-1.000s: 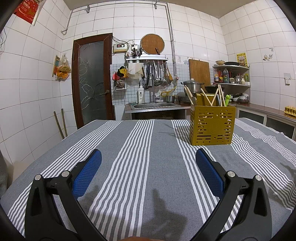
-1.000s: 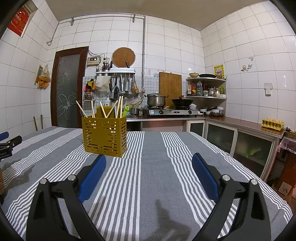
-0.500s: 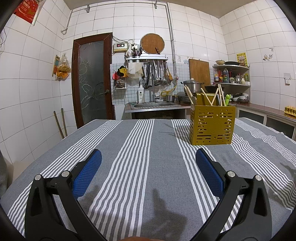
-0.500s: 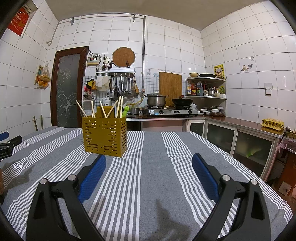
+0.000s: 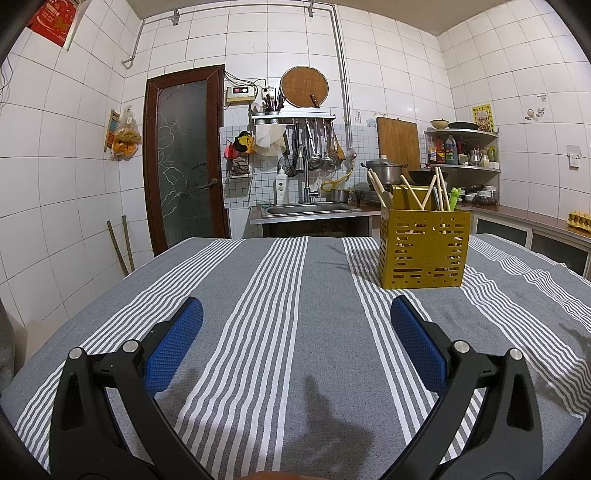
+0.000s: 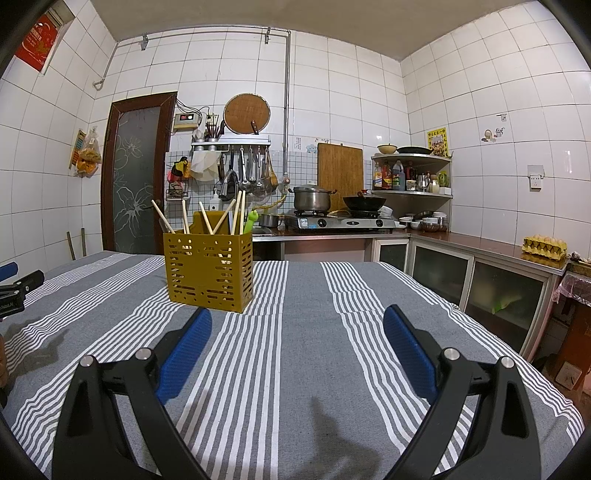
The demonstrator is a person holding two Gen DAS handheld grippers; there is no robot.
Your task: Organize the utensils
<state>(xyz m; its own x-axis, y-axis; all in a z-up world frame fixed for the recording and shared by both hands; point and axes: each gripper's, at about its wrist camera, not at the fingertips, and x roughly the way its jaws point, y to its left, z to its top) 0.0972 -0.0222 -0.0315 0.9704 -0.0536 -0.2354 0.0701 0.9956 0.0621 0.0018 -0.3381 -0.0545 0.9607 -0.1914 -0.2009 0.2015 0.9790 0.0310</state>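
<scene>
Table under grey cloth with white stripes fills lower frame in both views. Yellow perforated utensil holder stands upright on it, right of centre in left view, left of centre in right view, chopsticks sticking out. Left gripper jaws wide apart, holding nothing; right gripper same. White-tiled kitchen behind: brown door, sink, stove.

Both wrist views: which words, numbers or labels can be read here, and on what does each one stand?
"RobotAI", partly cut: on the left gripper, at the right view's edge.
Red digits on the wall meter: blurred.
Red poster: white characters, too small.
Yellow poster: too small.
Bottles on the shelf: labels unreadable.
Holder: round embossed mark, no legible text.
</scene>
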